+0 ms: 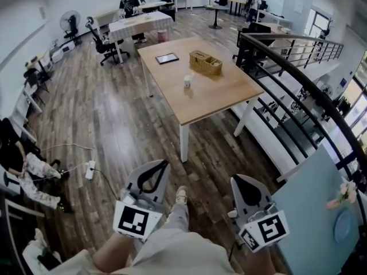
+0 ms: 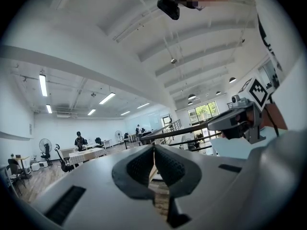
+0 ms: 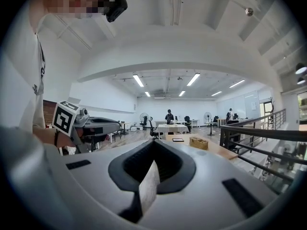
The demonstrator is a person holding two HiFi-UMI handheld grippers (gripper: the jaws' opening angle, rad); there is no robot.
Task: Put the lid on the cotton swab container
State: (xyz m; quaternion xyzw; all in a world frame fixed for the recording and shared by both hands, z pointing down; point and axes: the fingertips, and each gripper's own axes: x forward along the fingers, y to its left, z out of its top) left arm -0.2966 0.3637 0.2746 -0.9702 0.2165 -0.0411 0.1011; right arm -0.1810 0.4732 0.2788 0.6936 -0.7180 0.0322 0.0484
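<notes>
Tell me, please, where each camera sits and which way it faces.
Head view: on the head, looking down at table; shows left gripper, right gripper, leg.
Left gripper view: rides it, facing distant desks; shows right gripper.
Right gripper view: rides it, facing the table; shows left gripper.
Head and right gripper views share the table.

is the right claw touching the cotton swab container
Apart. The head view shows the cotton swab container standing on the wooden table, with a wide stretch of floor between it and the right claw.
</notes>
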